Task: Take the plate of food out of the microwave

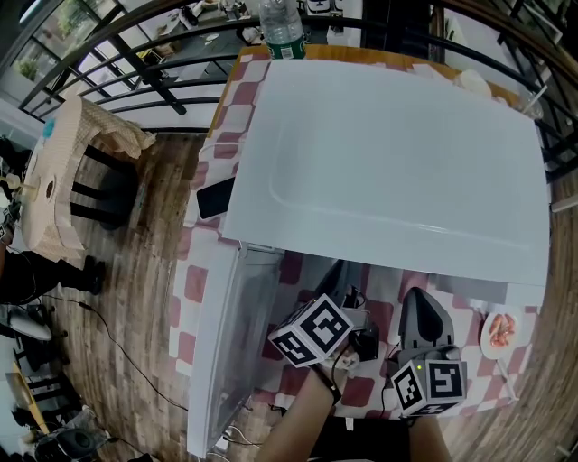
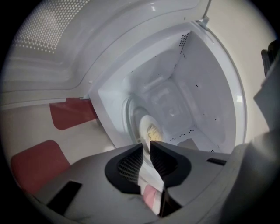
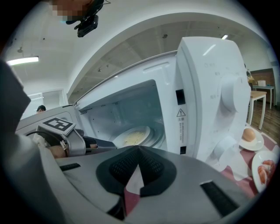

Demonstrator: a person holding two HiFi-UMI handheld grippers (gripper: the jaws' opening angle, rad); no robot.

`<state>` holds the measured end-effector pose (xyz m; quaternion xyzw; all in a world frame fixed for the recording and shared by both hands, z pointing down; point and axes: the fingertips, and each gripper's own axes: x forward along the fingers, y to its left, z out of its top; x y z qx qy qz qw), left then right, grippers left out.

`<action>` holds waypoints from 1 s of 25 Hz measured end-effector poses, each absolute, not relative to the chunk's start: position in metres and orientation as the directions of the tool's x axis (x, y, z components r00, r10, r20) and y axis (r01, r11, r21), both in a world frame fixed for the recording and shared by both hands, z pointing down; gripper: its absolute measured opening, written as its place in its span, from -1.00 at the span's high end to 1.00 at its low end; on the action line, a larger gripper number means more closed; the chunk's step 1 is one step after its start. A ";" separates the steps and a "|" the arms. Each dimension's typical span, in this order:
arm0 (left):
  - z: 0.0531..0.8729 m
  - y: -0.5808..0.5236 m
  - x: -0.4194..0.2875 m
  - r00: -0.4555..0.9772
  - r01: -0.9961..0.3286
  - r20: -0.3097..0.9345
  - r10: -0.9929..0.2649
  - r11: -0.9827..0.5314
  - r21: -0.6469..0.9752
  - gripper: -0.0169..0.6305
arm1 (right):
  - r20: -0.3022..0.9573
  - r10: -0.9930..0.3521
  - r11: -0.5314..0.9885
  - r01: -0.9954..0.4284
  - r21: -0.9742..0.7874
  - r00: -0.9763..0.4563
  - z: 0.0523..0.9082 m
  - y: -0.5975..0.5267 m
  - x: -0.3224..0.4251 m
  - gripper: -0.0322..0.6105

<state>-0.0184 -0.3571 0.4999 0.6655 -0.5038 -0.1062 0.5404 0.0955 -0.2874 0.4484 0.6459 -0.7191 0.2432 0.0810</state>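
The white microwave (image 1: 388, 153) stands with its door (image 1: 226, 334) swung open to the left. Inside, on the turntable, sits a white plate with pale yellow food (image 2: 151, 131), also visible in the right gripper view (image 3: 131, 138). My left gripper (image 2: 146, 146) points into the cavity from in front of the opening, its jaws a narrow gap apart with nothing between them. My right gripper (image 3: 139, 149) is shut and empty, held in front of the microwave to the right of the left gripper (image 3: 57, 127). Both stay short of the plate.
The microwave rests on a red and white checked cloth (image 1: 194, 280). To its right are a plate of pink food (image 1: 499, 331) and a small dish with an egg (image 3: 249, 135). The control panel with knobs (image 3: 232, 94) faces my right gripper. A water bottle (image 1: 282, 27) stands behind.
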 end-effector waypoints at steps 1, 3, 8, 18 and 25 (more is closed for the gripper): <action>0.500 -0.357 -0.019 0.470 -0.549 0.400 -0.787 0.094 0.831 0.69 | 0.430 -0.890 0.047 -0.968 -0.246 -0.152 0.448 -0.287 0.096 0.86; 0.499 -0.356 -0.019 0.471 -0.538 0.395 -0.789 0.098 0.837 0.71 | 0.425 -0.892 0.047 -0.968 -0.248 -0.152 0.448 -0.286 0.096 0.86; 0.500 -0.352 -0.019 0.484 -0.514 0.387 -0.785 0.103 0.852 0.73 | 0.421 -0.893 0.051 -0.966 -0.252 -0.157 0.448 -0.286 0.094 0.86; 0.496 -0.337 -0.024 0.484 -0.532 0.385 -0.786 0.086 0.843 0.76 | 0.415 -0.893 0.058 -0.960 -0.275 -0.173 0.444 -0.285 0.088 0.86; 0.490 -0.329 -0.024 0.493 -0.528 0.371 -0.787 0.069 0.846 0.78 | 0.413 -0.895 0.047 -0.954 -0.296 -0.171 0.445 -0.280 0.090 0.86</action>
